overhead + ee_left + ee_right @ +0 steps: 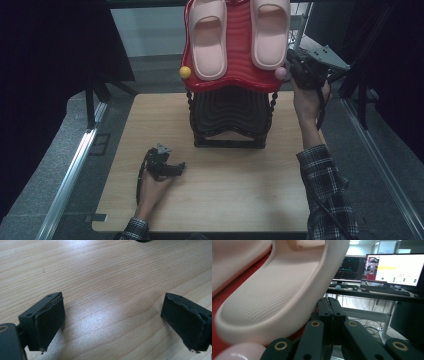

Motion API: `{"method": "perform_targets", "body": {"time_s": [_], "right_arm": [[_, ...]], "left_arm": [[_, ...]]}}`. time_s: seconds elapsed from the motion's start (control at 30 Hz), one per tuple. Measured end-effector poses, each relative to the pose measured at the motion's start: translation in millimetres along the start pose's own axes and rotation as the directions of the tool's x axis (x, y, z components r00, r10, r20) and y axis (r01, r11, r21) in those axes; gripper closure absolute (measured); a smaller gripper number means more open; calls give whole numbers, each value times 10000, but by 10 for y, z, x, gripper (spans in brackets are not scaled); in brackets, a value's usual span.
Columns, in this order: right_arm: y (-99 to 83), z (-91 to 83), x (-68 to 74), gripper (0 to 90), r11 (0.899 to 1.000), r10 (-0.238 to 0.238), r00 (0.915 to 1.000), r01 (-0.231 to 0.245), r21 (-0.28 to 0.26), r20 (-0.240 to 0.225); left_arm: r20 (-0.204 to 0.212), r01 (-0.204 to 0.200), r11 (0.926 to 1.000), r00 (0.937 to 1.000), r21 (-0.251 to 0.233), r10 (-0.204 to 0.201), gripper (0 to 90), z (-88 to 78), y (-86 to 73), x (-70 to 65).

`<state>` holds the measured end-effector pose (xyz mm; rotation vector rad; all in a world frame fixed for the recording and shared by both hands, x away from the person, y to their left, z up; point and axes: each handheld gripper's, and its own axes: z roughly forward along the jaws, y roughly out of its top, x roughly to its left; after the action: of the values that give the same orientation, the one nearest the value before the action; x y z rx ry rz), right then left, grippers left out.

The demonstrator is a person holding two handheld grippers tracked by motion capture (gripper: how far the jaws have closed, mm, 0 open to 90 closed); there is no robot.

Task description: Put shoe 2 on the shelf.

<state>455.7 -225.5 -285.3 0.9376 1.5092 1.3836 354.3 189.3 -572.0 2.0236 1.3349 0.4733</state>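
Landmark: the red rack (235,80), a wavy red shelf standing on a black ribbed base (230,117) at the far middle of the surface (210,195).
Slippers: two pale pink slippers lie on the red rack, the left slipper (209,40) and the right slipper (270,32), toes toward the person; both sit tilted on the sloping shelf.
Right gripper: the right gripper (295,62) is at the red rack's right front corner, just beside the pink ball (280,73) and close under the right slipper's heel edge (274,302). Its fingers (329,307) are pressed flat together with nothing between them.
Left gripper: the left gripper (170,167) rests low on the surface, in front of the red rack and to its left, well apart from it. Its fingers (50,320) stand wide open over bare wood, holding nothing.
Risk, no grip: with the right fingers closed, a push forward would likely only nudge the slipper; they would need to open before any pick.
Risk, slide: the shelf slopes and looks smooth, so a bump at the heel could send the right slipper sliding off the front edge.
Risk, rack: a knock on the corner ball might rock the red rack on its narrower base, disturbing both slippers.
Risk, cable: the cable (320,112) trailing from the right gripper hangs near the red rack's right post and could snag.
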Motion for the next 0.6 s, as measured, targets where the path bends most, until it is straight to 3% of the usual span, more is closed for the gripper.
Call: {"method": "perform_targets", "body": {"time_s": [0.1, 0.2, 0.47, 0.6], "right_arm": [[39, 43, 32, 897, 9996, -276, 9996, 276, -21, 96], [91, 81, 0, 896, 9999, -141, 9995, 140, -43, -287], [243, 229, 7, 897, 9956, -898, 9921, 918, 195, -871], [272, 286, -6, 897, 9949, -956, 9878, 987, 194, -1231]], "left_arm": [[4, 32, 10000, 10000, -33, -32, 51, 2, 0, -3], [-1, 26, 10000, 10000, -26, -26, 50, 2, 0, -2], [2, 46, 10000, 10000, -41, -46, 50, 3, 0, -4], [1, 14, 10000, 10000, -12, -14, 50, 1, 0, -2]]}}
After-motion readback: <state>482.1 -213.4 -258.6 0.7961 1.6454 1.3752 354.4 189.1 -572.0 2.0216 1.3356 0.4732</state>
